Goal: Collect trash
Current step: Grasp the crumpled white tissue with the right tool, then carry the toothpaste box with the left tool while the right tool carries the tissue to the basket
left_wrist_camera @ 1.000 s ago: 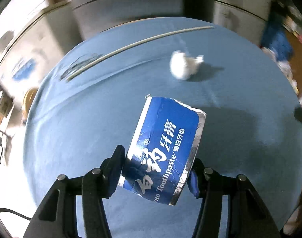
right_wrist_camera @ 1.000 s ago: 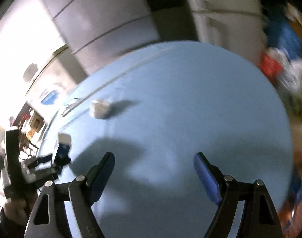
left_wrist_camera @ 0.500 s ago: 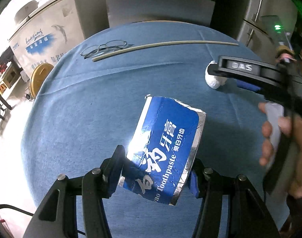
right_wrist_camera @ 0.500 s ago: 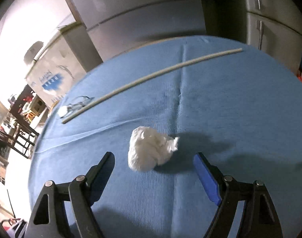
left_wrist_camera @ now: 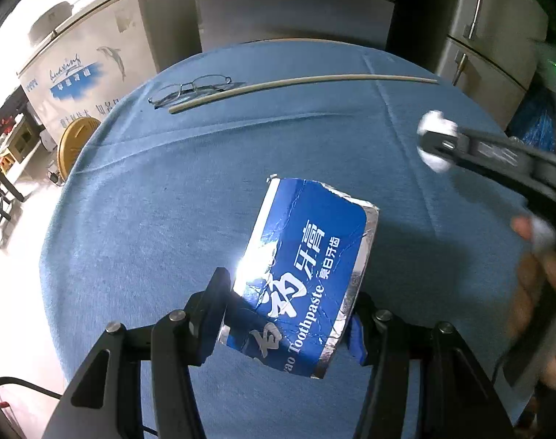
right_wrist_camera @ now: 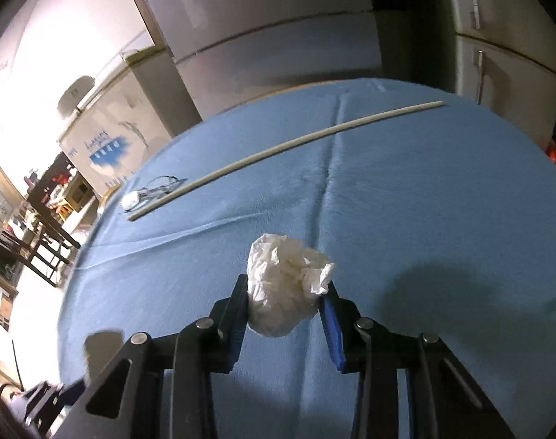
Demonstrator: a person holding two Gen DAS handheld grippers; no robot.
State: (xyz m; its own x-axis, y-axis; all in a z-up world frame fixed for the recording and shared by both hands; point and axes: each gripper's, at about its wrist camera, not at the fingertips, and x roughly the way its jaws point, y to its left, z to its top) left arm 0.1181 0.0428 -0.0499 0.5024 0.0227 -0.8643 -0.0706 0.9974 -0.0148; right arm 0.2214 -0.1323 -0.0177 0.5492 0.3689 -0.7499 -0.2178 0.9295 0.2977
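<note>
My left gripper [left_wrist_camera: 288, 307] is shut on a torn blue and silver toothpaste box [left_wrist_camera: 307, 267] and holds it above the blue tablecloth [left_wrist_camera: 168, 201]. My right gripper [right_wrist_camera: 287, 300] is shut on a crumpled white tissue ball [right_wrist_camera: 285, 285], held just over the cloth [right_wrist_camera: 442, 201]. In the left wrist view the right gripper [left_wrist_camera: 438, 144] shows at the right edge with the tissue ball [left_wrist_camera: 437, 124] between its fingers, and a hand behind it.
A long pale rod [left_wrist_camera: 296, 84] and a pair of glasses [left_wrist_camera: 190, 87] lie at the table's far side; the rod [right_wrist_camera: 278, 150] and glasses [right_wrist_camera: 157, 188] also show in the right wrist view. Grey cabinets and a white freezer [left_wrist_camera: 87, 69] stand beyond the table.
My right gripper has moved onto the tissue ball and shut on it. The left gripper still holds the toothpaste box and has swung its view slightly left.
</note>
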